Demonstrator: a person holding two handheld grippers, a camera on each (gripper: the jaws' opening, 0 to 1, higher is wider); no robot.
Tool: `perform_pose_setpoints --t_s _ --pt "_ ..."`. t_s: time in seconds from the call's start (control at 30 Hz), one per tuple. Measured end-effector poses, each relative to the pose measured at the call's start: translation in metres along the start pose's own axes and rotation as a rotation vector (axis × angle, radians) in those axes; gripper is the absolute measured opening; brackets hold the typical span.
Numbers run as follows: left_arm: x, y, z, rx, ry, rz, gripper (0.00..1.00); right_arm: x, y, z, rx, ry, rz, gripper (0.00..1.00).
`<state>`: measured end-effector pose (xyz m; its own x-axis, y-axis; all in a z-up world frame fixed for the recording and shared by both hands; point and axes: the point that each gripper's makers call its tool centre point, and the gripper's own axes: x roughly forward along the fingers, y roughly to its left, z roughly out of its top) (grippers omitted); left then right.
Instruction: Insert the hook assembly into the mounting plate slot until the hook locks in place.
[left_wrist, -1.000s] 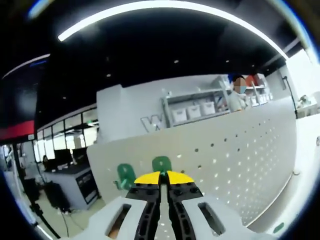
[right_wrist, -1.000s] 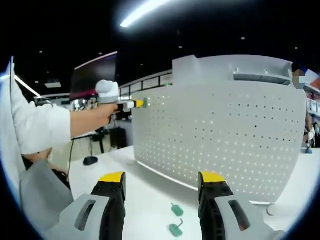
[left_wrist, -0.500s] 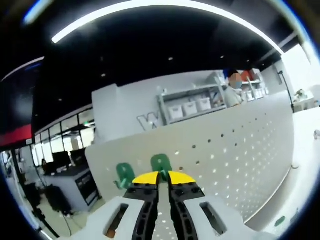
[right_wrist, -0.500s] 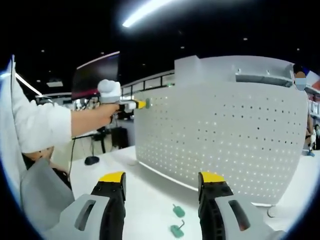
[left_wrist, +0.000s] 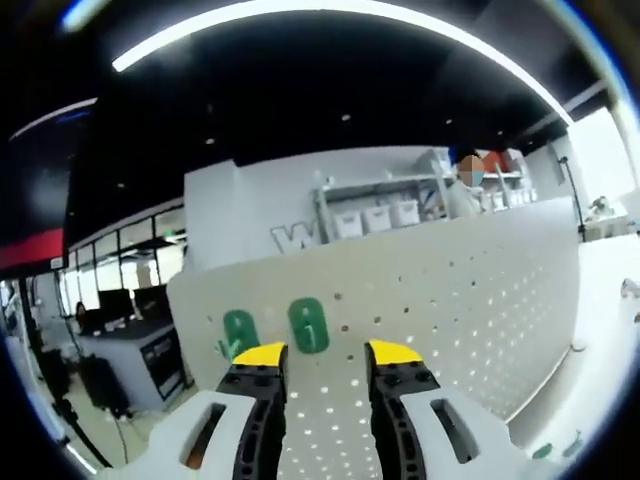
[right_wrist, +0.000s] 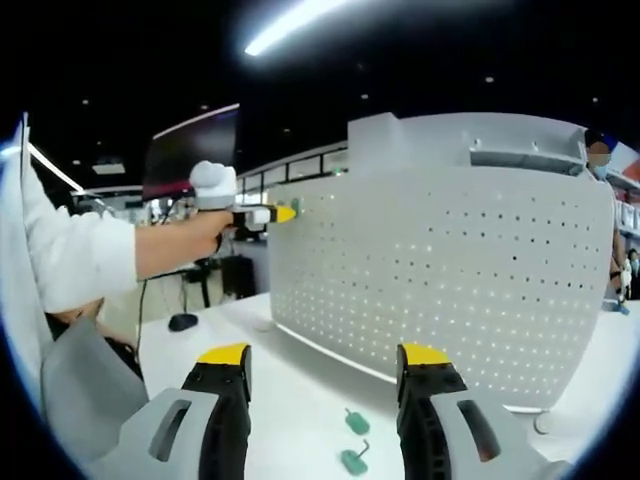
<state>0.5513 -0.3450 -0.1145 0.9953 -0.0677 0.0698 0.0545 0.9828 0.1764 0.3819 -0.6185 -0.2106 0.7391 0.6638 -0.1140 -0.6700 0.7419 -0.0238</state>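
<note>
Green hook (left_wrist: 309, 325) on pegboard (left_wrist: 470, 300) | just beyond left gripper (left_wrist: 322, 352) | jaws parted, empty

Left tool (left_wrist: 323, 352) jaws apart; two green hooks (left_wrist: 308, 325) on pegboard (left_wrist: 470, 300).

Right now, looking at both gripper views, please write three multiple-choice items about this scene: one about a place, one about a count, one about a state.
1. Where do the two loose green hooks lie?
A. on the white table before the pegboard
B. on the shelf behind
C. between the right gripper's jaws

2. How many green hooks sit on the pegboard ahead of the left gripper?
A. none
B. two
C. five

3. How do the left gripper's jaws stand?
A. shut on a hook
B. shut on nothing
C. open, holding nothing

Answers: 1 A, the right gripper view shows them on the table between the right gripper's jaws' lines. 2 B, two green pieces sit side by side. 3 C, a clear gap separates the yellow tips.
</note>
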Motion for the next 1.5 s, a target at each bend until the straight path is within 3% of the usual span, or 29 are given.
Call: perform_pose_setpoints --t_s 0.13,0.5,0.93,1.5 --pt "-0.003 -0.004 -0.001 -0.029 0.002 -0.014 0.4 0.0 0.0 0.001 0.001 -0.003 0.0 0.59" --pt "-0.022 -0.02 0.002 -0.073 -0.011 -0.095 0.46 -0.002 -0.005 0.004 -0.007 -0.01 -0.009 0.59" --pt "-0.064 -0.054 0.002 -0.11 -0.028 -0.212 0.48 -0.009 -0.024 0.007 -0.006 -0.021 -0.054 0.59" --pt "-0.097 -0.076 -0.006 -0.144 -0.01 -0.272 0.47 -0.013 -0.029 0.008 -0.013 -0.018 -0.058 0.59"
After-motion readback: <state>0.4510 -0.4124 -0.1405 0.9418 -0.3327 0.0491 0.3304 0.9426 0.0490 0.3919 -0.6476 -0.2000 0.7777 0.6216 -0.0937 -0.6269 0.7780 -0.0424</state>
